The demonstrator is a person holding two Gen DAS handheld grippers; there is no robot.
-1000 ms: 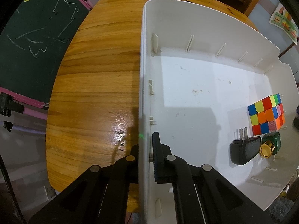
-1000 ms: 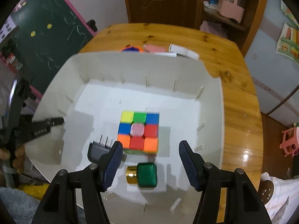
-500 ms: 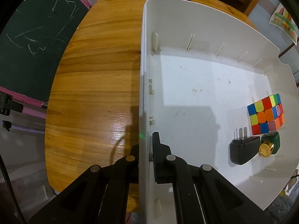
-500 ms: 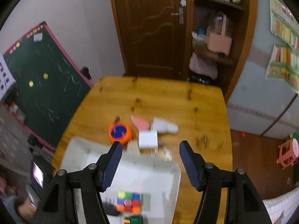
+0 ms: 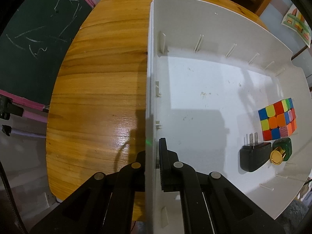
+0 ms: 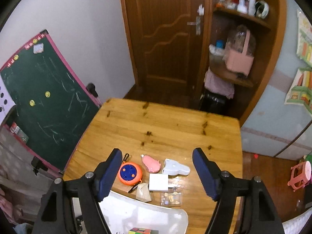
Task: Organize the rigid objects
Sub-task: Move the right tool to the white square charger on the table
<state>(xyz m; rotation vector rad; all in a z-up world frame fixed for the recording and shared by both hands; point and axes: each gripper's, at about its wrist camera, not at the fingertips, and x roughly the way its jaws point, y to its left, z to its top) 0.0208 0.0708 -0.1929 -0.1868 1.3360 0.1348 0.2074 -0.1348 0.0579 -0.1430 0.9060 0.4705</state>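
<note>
My left gripper [image 5: 153,152] is shut on the near left wall of the white bin [image 5: 150,89]. Inside the bin, at its right side, lie a colourful puzzle cube [image 5: 277,120], a black plug adapter [image 5: 253,157] and a green bottle with a gold cap [image 5: 280,152]. My right gripper [image 6: 157,175] hangs high above the table with its jaws opening and nothing between them. Below it on the wood lie an orange and blue round toy [image 6: 129,173], a pink piece [image 6: 151,163], a white block charger [image 6: 158,182] and a pale blue-white piece [image 6: 176,167].
The wooden table [image 6: 165,128] ends at a chalkboard [image 6: 42,101] on the left and a door [image 6: 165,33] beyond. A beige folded item [image 6: 144,192] and a clear small bag [image 6: 171,198] lie by the bin's far rim [image 6: 148,204]. A shelf with a pink basket [image 6: 238,58] stands at the right.
My right gripper rose up and back from over the cube in the bin, its jaws spreading wider; the loose items on the table came into view. The left gripper kept still on the bin wall.
</note>
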